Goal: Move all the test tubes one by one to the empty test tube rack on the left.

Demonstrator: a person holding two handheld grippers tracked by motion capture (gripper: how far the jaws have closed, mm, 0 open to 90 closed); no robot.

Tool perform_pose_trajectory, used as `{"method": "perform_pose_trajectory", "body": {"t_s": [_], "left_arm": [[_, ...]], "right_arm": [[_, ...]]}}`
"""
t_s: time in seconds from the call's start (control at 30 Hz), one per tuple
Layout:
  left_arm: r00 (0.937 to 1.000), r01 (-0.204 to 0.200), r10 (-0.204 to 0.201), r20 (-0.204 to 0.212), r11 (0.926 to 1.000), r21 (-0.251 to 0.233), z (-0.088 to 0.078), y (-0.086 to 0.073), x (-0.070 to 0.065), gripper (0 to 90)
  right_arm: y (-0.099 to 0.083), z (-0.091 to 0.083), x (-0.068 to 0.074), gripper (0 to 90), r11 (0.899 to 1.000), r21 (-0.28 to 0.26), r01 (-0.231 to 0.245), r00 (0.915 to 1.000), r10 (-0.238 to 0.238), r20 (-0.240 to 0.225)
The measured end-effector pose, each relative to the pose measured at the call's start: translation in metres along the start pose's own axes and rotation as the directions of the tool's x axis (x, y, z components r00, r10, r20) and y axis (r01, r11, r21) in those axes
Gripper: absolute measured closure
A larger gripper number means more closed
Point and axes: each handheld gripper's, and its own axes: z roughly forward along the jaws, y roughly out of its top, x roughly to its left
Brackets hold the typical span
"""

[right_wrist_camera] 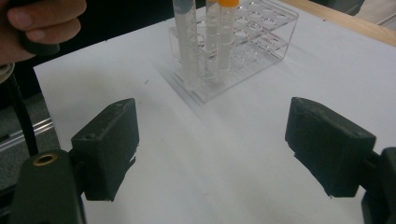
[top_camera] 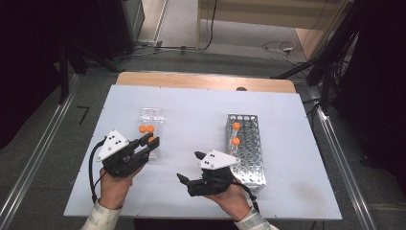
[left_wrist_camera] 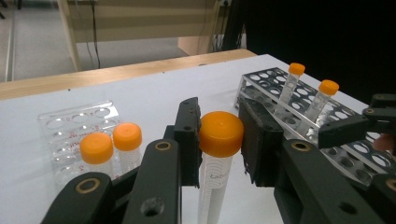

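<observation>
The left gripper (left_wrist_camera: 219, 154) is clamping an orange-capped tube (left_wrist_camera: 219, 140): its two black jaws are pressing on either side of the tube just at and below the cap, with the tube standing upright between them. In the high view this gripper (top_camera: 152, 142) is sitting over the near end of the clear plastic rack (top_camera: 151, 120), which is lying on the left half of the white tabletop (top_camera: 191, 124), roughly midway between its far and near edges. Two more orange-capped tubes (left_wrist_camera: 112, 144) are standing side by side in that clear rack, just beside the held one.

The right gripper (right_wrist_camera: 210, 154) is standing wide open with nothing between its jaws, bare tabletop showing in the gap. In the high view it (top_camera: 190, 168) is pointing leftward, near the near edge of the tabletop and just beside the near left corner of the metal rack (top_camera: 249, 153).

The metal rack is lying lengthwise on the right half of the tabletop. Two orange-capped tubes (top_camera: 236, 133) are standing upright in holes toward its far end, along its left side.

Both hands are entering from the near edge, well apart from each other.
</observation>
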Motion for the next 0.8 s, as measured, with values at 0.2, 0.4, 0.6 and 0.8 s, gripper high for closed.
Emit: {"method": "perform_pose_trajectory", "body": {"t_s": [0.2,0.4,0.6,0.8], "left_arm": [[0.9997,0.001,-0.001,-0.025,0.9999,-0.012,-0.003,0.005,0.005,70.0],[0.9986,-0.006,0.004,-0.053,0.9997,-0.023,-0.003,0.012,0.01,70.0],[0.9966,0.002,-0.005,-0.082,0.9996,-0.029,0.0,0.018,0.019,70.0],[0.9942,0.007,-0.01,-0.108,0.9996,-0.026,0.006,0.02,0.028,70.0]], "right_arm": [[-0.006,-0.012,-0.001,16.2,1.0,-0.011,-0.01,1.0,0.01,0.002],[-0.012,-0.02,-0.004,16.3,1.0,-0.013,-0.017,0.9998,0.017,0.012],[-0.016,-0.029,-0.01,16.6,0.999,-0.02,-0.033,0.999,0.034,0.031],[-0.019,-0.041,-0.016,16.6,0.998,-0.037,-0.054,0.9971,0.056,0.052]]}}
